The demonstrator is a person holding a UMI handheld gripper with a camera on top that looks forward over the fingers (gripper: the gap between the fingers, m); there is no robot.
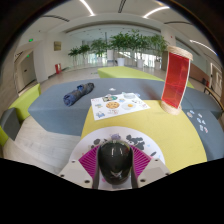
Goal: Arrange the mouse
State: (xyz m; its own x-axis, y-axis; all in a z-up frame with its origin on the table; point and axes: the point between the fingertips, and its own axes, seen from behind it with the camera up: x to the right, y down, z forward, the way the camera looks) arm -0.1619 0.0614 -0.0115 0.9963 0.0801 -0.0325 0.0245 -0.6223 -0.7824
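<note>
A black computer mouse (115,160) sits between my two fingers, with the magenta pads (89,162) against its sides. My gripper (115,168) is shut on the mouse and holds it just above a round white mat (97,140) with small dark prints, which lies on the yellow table (150,125). The mouse's rear end points toward me and its lower part is hidden.
A white printed sheet (118,103) lies on the table beyond the mat. A rolled dark bundle (78,94) lies on the grey surface to the left. A red sign (176,78) stands at the right. Potted plants (120,45) line the far wall.
</note>
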